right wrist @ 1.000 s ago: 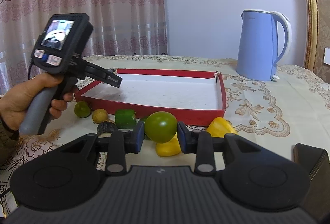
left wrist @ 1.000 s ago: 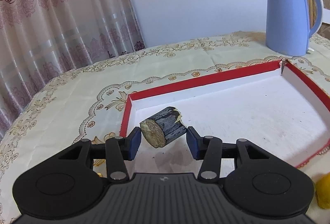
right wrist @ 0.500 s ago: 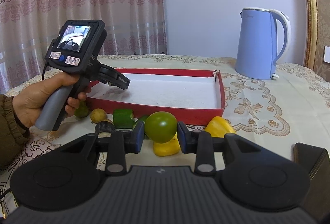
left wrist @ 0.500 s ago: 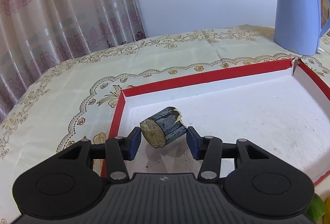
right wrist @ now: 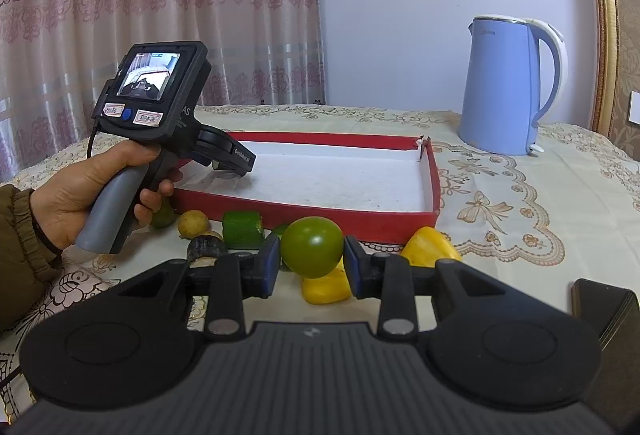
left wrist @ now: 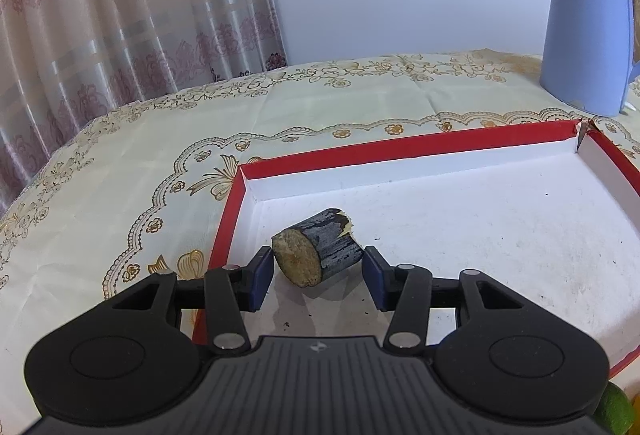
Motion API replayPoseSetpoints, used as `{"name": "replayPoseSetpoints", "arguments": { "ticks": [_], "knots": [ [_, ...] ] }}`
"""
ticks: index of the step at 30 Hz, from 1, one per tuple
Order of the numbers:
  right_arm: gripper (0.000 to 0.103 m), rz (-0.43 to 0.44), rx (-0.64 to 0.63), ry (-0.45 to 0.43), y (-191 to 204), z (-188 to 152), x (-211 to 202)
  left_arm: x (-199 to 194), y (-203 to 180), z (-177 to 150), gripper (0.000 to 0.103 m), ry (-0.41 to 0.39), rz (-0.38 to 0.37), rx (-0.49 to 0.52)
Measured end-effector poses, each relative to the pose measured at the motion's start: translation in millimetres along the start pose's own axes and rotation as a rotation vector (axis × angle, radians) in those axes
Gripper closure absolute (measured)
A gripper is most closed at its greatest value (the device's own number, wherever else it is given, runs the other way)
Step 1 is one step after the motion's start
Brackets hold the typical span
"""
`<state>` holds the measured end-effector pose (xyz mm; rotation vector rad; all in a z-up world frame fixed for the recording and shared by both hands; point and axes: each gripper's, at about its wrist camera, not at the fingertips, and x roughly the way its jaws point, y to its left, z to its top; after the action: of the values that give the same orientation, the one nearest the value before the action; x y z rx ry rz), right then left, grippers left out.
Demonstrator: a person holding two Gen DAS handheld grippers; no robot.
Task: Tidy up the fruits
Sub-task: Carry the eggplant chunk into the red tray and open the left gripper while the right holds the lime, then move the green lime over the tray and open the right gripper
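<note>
You are holding the left gripper (left wrist: 318, 273) low over the near-left corner of the tray (left wrist: 400, 149), and its pads are pinching a dark stub (left wrist: 316, 251), a short cylinder with a pale cut face turned toward the camera; whether the stub is resting on the white tray floor or hanging just above it cannot be told. Seen from the right wrist, your left hand (right wrist: 84, 195) is gripping the handle at the tray's left end. Along the tray's near wall, on the cloth (left wrist: 120, 195), the loose pieces are lying in a row: a lime partly behind your hand, a small yellow fruit (right wrist: 193, 223), a second dark stub (right wrist: 206, 249), a green chunk (right wrist: 242, 229), then two yellow peppers (right wrist: 430, 241) to the right. You are carrying the right gripper (right wrist: 311, 263) in front of that row with its pads pressed onto a green tomato (right wrist: 312, 251), apparently clear of the cloth. Judged step: the left placement is under way and the right pick is made. The next move calls for spreading the left pads once the stub is seated, then bringing the tomato over the near wall without clipping it. A kettle (right wrist: 504, 85) is standing well beyond the tray.
</note>
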<state>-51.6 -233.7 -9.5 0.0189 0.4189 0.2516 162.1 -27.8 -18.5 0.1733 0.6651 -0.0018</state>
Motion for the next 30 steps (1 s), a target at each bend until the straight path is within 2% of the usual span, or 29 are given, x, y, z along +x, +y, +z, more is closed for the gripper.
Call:
{"name": "replayPoseSetpoints", "arguments": {
  "ticks": [4,11,13,20,24,30],
  "knots": [
    [0.071,0.0,-0.006,0.0,1,3,2,-1,1,1,0.043,-0.011,0.013,-0.002],
    [0.071,0.015,-0.022,-0.001,-2,19,18,-17,8,3,0.035,-0.038,0.016,-0.024],
    [0.071,0.015,-0.025,0.001,-4,23,25,-27,12,1,0.026,-0.047,0.029,-0.027],
    [0.071,0.011,-0.017,0.025,-15,42,56,-67,41,-23,0.022,-0.081,0.015,-0.109],
    [0.071,-0.014,-0.021,0.06,-24,57,83,-85,57,-44,0.022,-0.088,0.008,-0.159],
    [0.071,-0.066,0.006,0.128,-45,71,127,-103,76,-78,0.022,-0.088,0.004,-0.18]
  ]
}}
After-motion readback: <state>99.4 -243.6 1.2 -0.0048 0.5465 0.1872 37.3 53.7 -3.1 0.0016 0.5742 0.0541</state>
